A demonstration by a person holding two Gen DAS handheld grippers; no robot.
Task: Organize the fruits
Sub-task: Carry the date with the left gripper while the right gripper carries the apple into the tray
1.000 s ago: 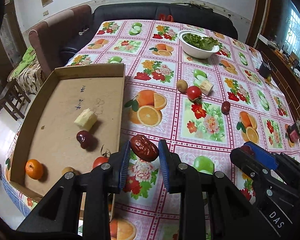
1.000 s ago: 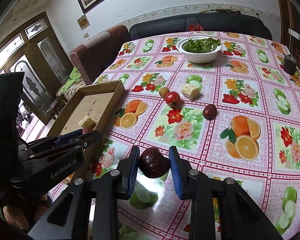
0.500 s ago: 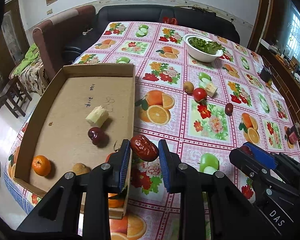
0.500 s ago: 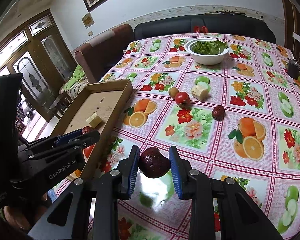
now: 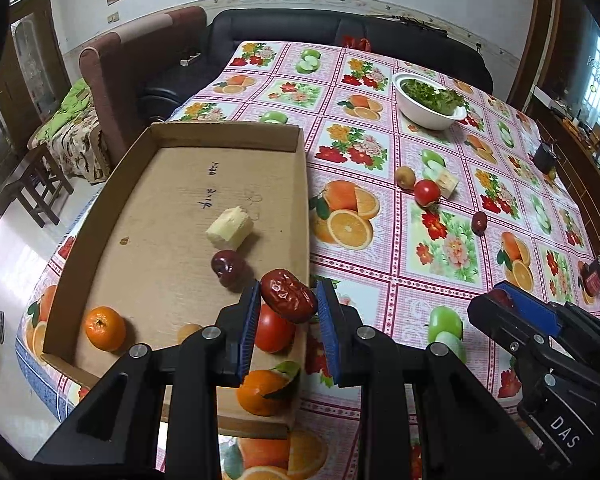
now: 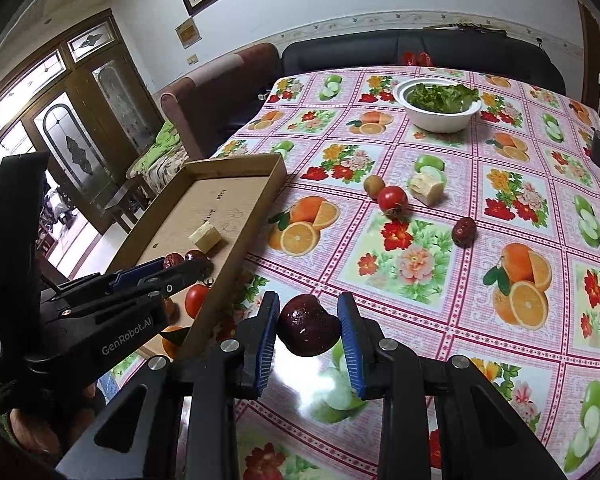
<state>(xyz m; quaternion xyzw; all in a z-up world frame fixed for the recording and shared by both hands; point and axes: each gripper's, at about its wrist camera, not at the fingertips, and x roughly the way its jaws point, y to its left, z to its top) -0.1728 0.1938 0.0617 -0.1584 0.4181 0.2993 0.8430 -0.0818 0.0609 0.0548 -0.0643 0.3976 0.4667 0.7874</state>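
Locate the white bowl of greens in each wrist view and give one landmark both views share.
Left wrist view: the white bowl of greens sits upper right, at the table's far end.
Right wrist view: the bowl sits upper centre-right, near the black sofa.
Shared landmark: the cardboard tray, nearer and to the bowl's left in both.

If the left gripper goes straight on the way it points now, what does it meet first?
Probably the brown cardboard tray: the left gripper, shut on a wrinkled red date, points down near its right wall, beside a red tomato. Depth is unclear.
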